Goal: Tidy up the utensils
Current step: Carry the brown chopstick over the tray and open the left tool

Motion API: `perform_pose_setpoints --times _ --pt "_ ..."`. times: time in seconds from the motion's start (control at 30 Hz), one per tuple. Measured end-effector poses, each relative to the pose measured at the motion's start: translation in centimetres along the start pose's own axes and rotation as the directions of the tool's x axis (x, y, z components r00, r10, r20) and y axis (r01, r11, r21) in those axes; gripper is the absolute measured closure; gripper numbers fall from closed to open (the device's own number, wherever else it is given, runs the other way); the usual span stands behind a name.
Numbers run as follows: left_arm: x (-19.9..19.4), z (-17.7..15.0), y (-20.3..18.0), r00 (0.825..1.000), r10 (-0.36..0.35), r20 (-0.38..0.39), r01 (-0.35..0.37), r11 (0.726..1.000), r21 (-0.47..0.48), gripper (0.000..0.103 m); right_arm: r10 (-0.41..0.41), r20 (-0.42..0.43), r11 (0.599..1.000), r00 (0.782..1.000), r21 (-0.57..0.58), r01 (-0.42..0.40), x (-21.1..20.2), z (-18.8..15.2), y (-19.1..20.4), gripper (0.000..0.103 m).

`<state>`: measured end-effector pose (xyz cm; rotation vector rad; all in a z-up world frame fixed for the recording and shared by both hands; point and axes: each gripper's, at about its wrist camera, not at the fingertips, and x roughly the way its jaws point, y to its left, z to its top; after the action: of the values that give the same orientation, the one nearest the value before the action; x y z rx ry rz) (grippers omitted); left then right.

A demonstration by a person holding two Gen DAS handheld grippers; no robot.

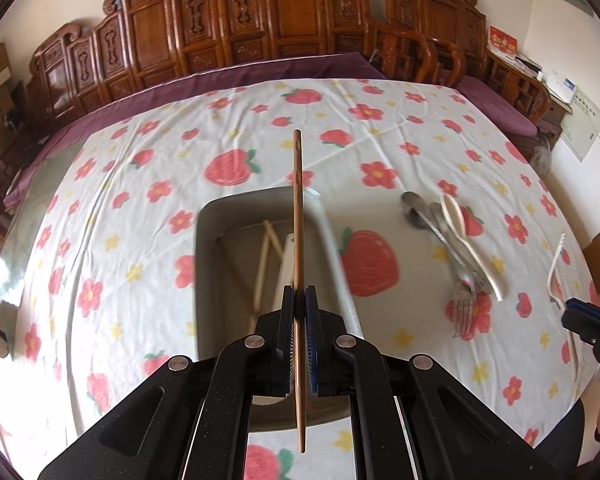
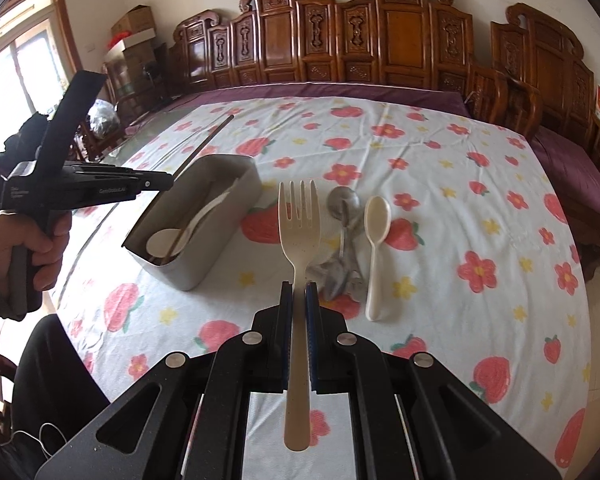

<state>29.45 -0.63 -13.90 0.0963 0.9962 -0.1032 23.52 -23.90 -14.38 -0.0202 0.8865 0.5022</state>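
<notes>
Left claw (image 1: 299,292): I have it clamped on a brown wooden chopstick (image 1: 298,208), held above the grey bin (image 1: 208,240).
Right claw (image 2: 299,288): I have it clamped on the cream plastic fork (image 2: 299,232), tines pointing far.
Grey bin: on the counter (image 2: 440,168), left of the loose pile, holding a cream spoon and chopsticks.
Still loose: metal spoon (image 2: 343,200), cream spoon (image 2: 376,240), metal fork (image 1: 462,312), right of the bin.

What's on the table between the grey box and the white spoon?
In the right wrist view, metal spoons lie in a pile between the grey box and the white spoon. The cream fork held in the right gripper also crosses that gap.
</notes>
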Motion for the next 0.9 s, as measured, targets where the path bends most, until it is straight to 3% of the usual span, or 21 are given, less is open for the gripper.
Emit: perform_pose_setpoints --times 0.57,0.7,0.9 --pt "1.3 -1.2 3.2 1.0 -0.014 -0.006 0.014 0.999 -0.035 0.098 0.063 0.004 0.998 0.998 0.004 -0.063 2.0 2.4 5.4 0.095" --pt "1.1 -1.4 3.8 1.0 -0.026 0.004 0.026 0.999 -0.046 0.087 0.066 -0.006 0.998 0.998 -0.003 -0.066 2.7 2.8 6.5 0.095" --pt "-0.7 -2.5 5.0 0.998 -0.03 0.053 0.032 0.999 -0.034 0.08 0.075 -0.025 0.997 0.997 -0.011 -0.076 4.5 4.0 8.1 0.095"
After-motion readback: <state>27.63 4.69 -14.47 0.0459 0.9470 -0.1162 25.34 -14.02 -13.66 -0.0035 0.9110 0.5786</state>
